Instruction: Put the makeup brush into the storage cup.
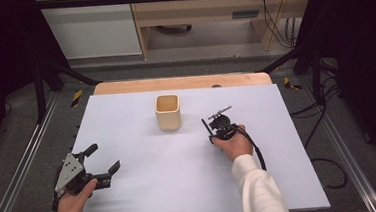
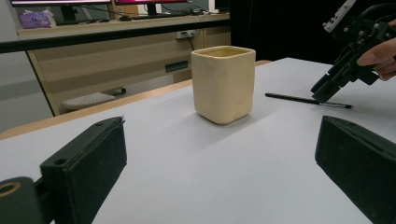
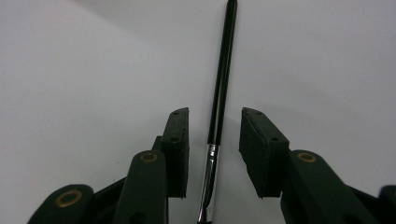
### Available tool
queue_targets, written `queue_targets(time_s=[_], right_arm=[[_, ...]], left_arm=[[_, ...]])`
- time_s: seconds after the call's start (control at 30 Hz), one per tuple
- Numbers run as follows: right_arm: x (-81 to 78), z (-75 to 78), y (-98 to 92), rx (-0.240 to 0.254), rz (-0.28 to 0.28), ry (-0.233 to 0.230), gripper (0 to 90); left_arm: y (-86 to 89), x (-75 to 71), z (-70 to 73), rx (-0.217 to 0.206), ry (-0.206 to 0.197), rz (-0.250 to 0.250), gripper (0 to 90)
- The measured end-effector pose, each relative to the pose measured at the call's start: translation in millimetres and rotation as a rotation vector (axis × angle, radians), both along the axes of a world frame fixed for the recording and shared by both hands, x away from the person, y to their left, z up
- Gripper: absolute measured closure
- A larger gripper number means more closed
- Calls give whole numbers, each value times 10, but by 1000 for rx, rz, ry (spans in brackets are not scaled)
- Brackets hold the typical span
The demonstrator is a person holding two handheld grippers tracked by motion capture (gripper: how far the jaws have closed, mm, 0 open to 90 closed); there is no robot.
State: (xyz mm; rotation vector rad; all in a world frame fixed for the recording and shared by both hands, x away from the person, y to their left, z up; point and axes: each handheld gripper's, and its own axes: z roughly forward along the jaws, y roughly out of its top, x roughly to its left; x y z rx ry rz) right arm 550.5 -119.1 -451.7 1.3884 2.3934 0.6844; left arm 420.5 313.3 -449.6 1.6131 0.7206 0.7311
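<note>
Currently, the right gripper [image 1: 211, 128] is lowered over a thin black paintbrush [image 3: 223, 79] that lies flat on the white table surface [image 1: 145, 174]. Its 2 jaws straddle the brush at the silver ferrule [image 3: 212, 151], 1 pad on each side. A visible gap remains between each pad and the handle, so the brush is between the jaws but not yet clamped. The jaws stand partly open.

From the left gripper view, the paintbrush [image 2: 308, 100] lies on the table to the right of the cup, apart from it, with the right gripper [image 2: 322, 95] tilted down onto it from above and the person's fingers [image 2: 380, 58] wrapped around the gripper body.

The left gripper [image 1: 104, 162] rests low near the front left corner of the table, held in the person's left hand [image 1: 72, 204]. Its 2 jaws are spread wide and hold nothing. A grey three-cornered plate [image 1: 69, 172] sits on top of it.

A cream-coloured, square-sided ceramic cup [image 1: 168, 112] stands upright near the middle of the table, toward the far edge. It is well apart from the left gripper and near, but not touching, the right gripper. The person's right forearm wears a white sleeve [image 1: 259, 191].
</note>
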Motion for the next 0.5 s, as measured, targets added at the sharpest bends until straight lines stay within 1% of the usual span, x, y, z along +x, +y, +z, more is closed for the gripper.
queue_targets(time_s=[0.17, 0.2, 0.27, 0.5], right_arm=[[1, -6, 8, -2, -4, 8, 650], [6, -12, 4, -6, -3, 0, 656], [6, -13, 6, -6, -3, 0, 662], [5, -23, 22, -3, -3, 11, 693]], left_arm=[[4, 0, 2, -2, 0, 0, 17], [4, 0, 2, -1, 0, 0, 16], [4, 0, 2, -1, 0, 0, 16], [9, 0, 3, -2, -1, 2, 16]])
